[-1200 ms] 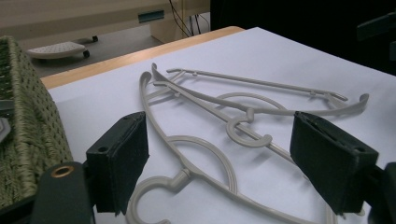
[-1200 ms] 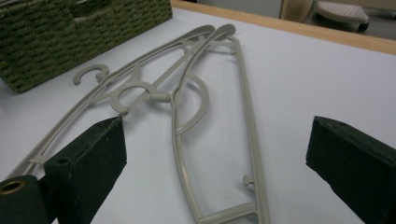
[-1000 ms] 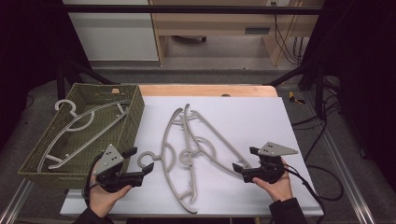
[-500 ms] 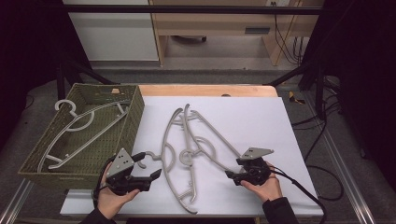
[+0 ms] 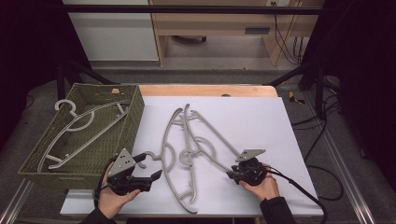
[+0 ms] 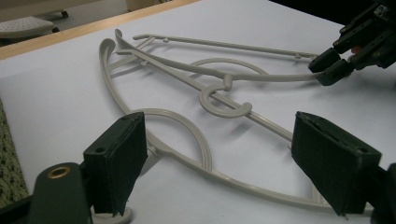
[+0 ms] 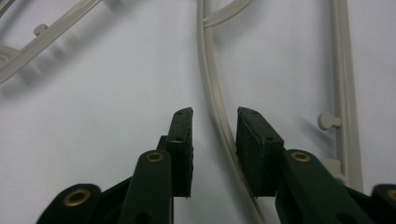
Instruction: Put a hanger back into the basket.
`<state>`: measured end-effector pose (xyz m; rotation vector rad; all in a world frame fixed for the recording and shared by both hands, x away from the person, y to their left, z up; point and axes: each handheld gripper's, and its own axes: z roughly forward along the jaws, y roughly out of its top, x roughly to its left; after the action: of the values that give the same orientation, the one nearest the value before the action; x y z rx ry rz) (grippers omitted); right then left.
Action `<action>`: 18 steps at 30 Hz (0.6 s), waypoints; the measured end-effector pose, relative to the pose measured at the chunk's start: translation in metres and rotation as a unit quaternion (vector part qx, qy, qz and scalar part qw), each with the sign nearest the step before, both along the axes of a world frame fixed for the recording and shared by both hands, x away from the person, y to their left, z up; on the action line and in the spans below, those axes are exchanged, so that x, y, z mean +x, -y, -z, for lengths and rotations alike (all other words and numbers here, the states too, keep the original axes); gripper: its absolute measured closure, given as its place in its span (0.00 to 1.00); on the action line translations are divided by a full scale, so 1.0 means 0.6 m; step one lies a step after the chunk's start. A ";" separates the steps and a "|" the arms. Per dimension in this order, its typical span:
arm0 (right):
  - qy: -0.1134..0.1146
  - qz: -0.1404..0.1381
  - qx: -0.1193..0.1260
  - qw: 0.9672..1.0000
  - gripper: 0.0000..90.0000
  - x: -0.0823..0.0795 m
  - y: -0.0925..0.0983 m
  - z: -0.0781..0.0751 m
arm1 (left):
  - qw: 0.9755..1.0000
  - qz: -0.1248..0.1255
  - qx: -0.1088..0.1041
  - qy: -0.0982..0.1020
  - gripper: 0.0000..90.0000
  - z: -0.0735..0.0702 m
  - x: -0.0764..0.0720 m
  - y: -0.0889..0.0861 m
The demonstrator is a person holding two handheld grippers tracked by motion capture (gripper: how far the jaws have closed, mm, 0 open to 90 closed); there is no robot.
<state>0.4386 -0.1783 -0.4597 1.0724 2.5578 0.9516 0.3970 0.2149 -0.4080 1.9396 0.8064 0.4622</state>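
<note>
Grey plastic hangers [image 5: 187, 154], two, interlocked, flat at the table's [image 5: 261, 121] middle toward its near edge; one more lies in the woven basket [image 5: 128, 123] (left edge). Right hand-held gripper [image 5: 232, 175] has been closing around a hanger arm, narrow gap remaining; left hand-held gripper [image 5: 149, 166] spread wide beside a hook. Neither lifted yet.

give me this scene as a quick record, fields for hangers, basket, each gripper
hangers on table: two grey hangers crossed on the white sheet
basket: green basket at left, holding one hanger
left gripper: open, jaws either side of a hanger's hook end
right gripper: jaws have just been closing around a hanger's arm, small gap left
</note>
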 end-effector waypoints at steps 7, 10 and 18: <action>-0.007 -0.006 -0.016 1.000 0.81 0.010 -0.002 0.011 | 1.000 0.001 0.001 -0.003 0.21 0.002 0.002 0.001; -0.014 0.003 -0.019 1.000 0.83 0.011 -0.004 0.010 | 1.000 -0.001 0.004 -0.005 0.21 0.003 0.003 0.000; -0.026 -0.019 0.004 0.999 0.91 0.007 -0.009 0.004 | 1.000 -0.002 0.004 -0.006 0.21 0.003 0.003 -0.001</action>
<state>0.4427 -0.1729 -0.4621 1.0685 2.6266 0.9548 0.3989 0.2155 -0.4100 1.9507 0.8175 0.4583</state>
